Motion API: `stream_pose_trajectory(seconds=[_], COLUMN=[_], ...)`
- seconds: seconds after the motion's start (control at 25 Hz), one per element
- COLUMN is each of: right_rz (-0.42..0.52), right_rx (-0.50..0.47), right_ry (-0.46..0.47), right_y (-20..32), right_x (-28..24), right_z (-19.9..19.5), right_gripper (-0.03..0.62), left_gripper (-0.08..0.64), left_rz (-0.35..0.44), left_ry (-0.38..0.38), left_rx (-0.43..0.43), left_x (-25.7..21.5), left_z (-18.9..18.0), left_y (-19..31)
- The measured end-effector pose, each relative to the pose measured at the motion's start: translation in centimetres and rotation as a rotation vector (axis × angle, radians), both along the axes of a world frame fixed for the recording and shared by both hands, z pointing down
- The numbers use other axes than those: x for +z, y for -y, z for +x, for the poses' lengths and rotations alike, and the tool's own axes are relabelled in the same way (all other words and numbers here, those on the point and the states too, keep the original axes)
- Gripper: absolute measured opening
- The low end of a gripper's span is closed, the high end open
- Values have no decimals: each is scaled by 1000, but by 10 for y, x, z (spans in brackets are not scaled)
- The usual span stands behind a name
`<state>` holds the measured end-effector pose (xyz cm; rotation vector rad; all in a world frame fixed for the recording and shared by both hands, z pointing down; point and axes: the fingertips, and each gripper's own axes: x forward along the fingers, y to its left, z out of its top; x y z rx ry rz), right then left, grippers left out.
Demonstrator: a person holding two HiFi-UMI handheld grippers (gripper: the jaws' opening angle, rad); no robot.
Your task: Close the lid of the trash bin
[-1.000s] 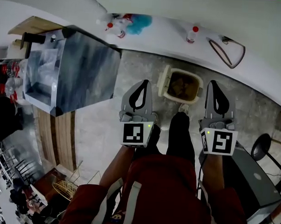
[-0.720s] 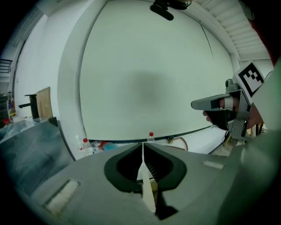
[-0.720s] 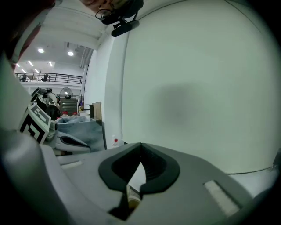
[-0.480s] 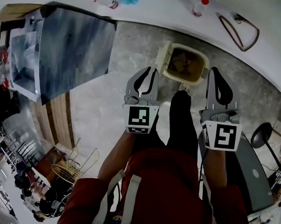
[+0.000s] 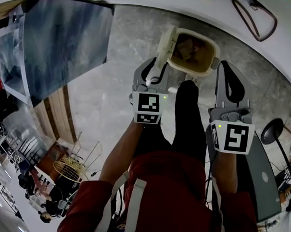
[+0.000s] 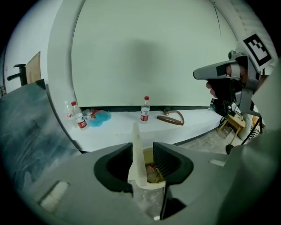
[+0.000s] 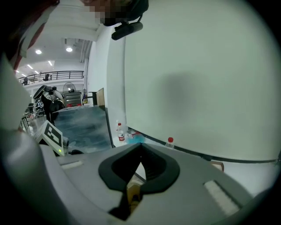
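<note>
Head view shows the trash bin [image 5: 215,50] standing on the speckled floor just in front of a white ledge. Its cream lid [image 5: 164,46] is raised upright along the bin's left edge, so the rubbish inside is uncovered. The left gripper [image 5: 154,69] reaches in at the lid's side of the bin. In the left gripper view the 2 jaws are opening, and the lid [image 6: 136,154] stands edge-on between them, close to the left jaw with a clear gap to the right one. Beyond it, 2 bottles [image 6: 144,110] and a blue bag [image 6: 100,117] rest on the ledge. The right gripper [image 5: 224,68] hangs at the bin's right side, apart from it. In the right gripper view its jaws [image 7: 141,147] meet at the tips with nothing pinched. The person's dark trouser leg [image 5: 186,119] sits between the 2 grippers.
</note>
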<state>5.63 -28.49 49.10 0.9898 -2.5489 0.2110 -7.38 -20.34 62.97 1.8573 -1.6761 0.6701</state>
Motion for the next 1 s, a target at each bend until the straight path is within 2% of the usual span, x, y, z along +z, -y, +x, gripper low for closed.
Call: stream_pose_trajectory(seconds=[0.24, 0.68, 0.84, 1.0], right_rz=[-22, -18, -35, -41], right_rx=[-9, 18, 44, 68], right_ry=[-18, -28, -23, -38], right_y=[1, 6, 5, 5], right_x=[16, 19, 22, 30], right_z=[-1, 5, 10, 26], right_gripper=[0, 0, 0, 0], left_gripper=[153, 152, 152, 152], left_rz=[-55, -58, -61, -70], left_ry=[-18, -45, -53, -62], left_rx=[-4, 18, 44, 121], left_x=[32, 32, 32, 36], left_z=[-3, 12, 22, 55], left_y=[4, 8, 8, 7])
